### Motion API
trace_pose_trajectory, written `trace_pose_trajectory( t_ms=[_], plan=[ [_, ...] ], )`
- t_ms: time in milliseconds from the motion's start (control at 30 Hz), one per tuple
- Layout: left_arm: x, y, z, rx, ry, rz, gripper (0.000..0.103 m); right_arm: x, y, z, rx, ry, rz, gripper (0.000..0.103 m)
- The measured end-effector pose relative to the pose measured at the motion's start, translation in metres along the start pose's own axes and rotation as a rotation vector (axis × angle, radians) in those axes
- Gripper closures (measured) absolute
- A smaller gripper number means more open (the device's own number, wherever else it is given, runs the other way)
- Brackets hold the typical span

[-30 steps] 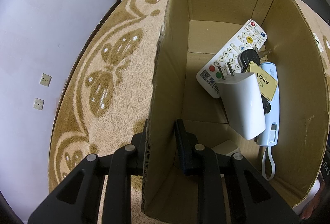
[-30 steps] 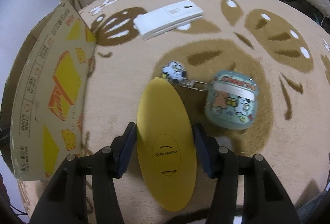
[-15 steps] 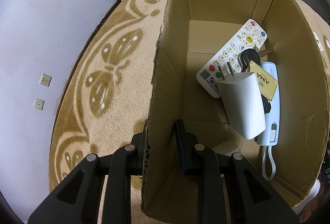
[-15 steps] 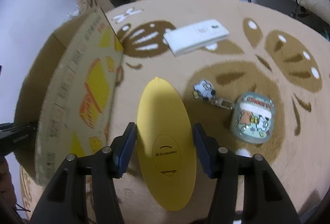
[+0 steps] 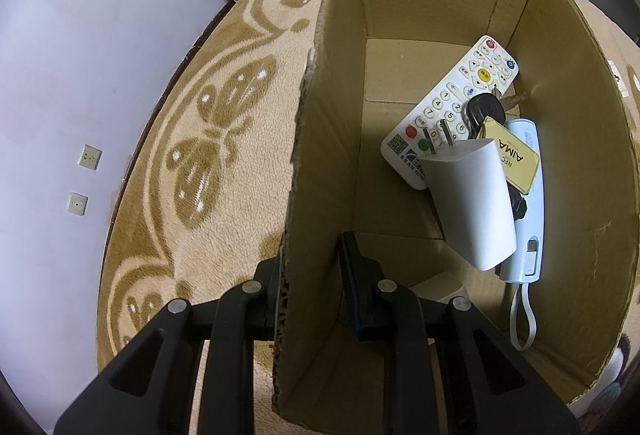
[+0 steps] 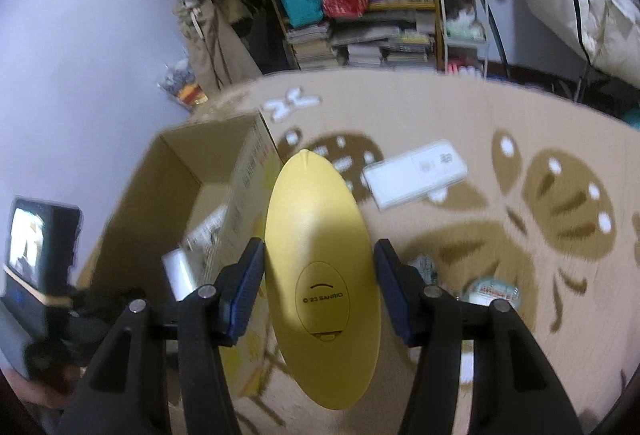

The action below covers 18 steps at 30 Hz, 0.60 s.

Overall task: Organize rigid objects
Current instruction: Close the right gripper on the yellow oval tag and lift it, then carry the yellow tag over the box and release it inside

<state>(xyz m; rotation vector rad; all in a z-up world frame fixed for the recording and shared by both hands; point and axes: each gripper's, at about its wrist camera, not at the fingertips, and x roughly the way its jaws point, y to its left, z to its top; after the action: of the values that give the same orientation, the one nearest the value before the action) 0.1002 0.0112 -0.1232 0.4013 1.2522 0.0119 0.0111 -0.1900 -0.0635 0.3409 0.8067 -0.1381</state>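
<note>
Presently, per view:
Left gripper: jaws clamped on the near side wall of the open brown cardboard box, one finger outside the wall, one inside.
Right gripper: blue-padded fingers pressed on both edges of a flat yellow oval plastic object printed "SANRIO"; it is held in the air beside the box and over the rug.
Box contents, left wrist view only: white remote control with coloured buttons, white plug-in charger block lying over it, black key with a gold "AIMA" tag, pale blue stick-shaped device with a white loop strap.
Loose items, right wrist view only: white rectangular flat device on the beige rug with brown butterfly pattern; pale green rounded case with cartoon print, blurred, near the right finger.
Box exterior, right wrist view only: orange and yellow print on the outer wall.
Background, right wrist view only: shelving with books and bags; small lit screen at far left.
Background, left wrist view only: white wall with two small sockets.
</note>
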Motion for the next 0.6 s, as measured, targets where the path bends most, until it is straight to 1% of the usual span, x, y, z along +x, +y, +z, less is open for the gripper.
trace_pose_trajectory(
  t_ms=[267, 400, 600],
  plan=[
    [0.000, 0.000, 0.001, 0.001, 0.000, 0.001, 0.082, -0.015, 0.020, 0.034, -0.033, -0.087, 0.046, 0.044],
    [0.001, -0.001, 0.001, 0.000, 0.001, 0.002, 0.082, -0.022, 0.039, 0.046, -0.074, -0.126, 0.079, 0.044],
    [0.001, -0.001, 0.001, 0.000, 0.001, 0.001, 0.082, -0.021, 0.067, 0.047, -0.137, -0.144, 0.142, 0.044]
  ],
)
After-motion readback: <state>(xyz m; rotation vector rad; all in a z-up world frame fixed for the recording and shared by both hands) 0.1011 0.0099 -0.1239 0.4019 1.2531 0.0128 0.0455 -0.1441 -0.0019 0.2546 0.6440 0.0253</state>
